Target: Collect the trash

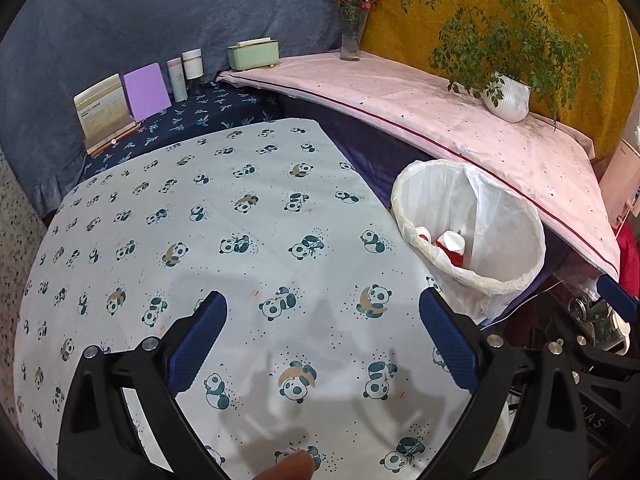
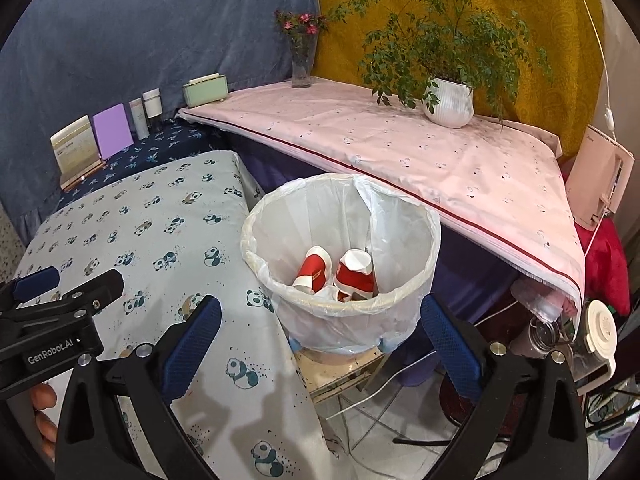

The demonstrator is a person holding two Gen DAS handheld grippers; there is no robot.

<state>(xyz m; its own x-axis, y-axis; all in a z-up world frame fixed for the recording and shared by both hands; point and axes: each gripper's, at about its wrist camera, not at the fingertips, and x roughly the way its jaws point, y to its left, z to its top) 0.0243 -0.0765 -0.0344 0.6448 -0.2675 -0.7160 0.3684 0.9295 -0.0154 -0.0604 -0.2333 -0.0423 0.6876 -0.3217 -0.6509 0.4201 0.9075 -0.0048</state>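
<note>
**Right wrist view: cups lie in the bin**

Right gripper (image 2: 320, 336) hangs above the bin (image 2: 340, 240), fingers wide apart, gripping nothing. Crushed red cups (image 2: 354, 274) lie inside the liner. Left gripper (image 1: 322, 332), also spread and bare, hovers over the panda cloth (image 1: 224, 220) beside the bin.

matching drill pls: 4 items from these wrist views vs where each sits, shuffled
Items:
1. crushed red cups
2. potted plant
3. purple card
4. right gripper

Places:
A. on the navy leaf-print cloth
B. open, in front of the bin
C. inside the lined bin
D. on the pink cloth

Pairs: 1-C, 2-D, 3-A, 4-B
</note>
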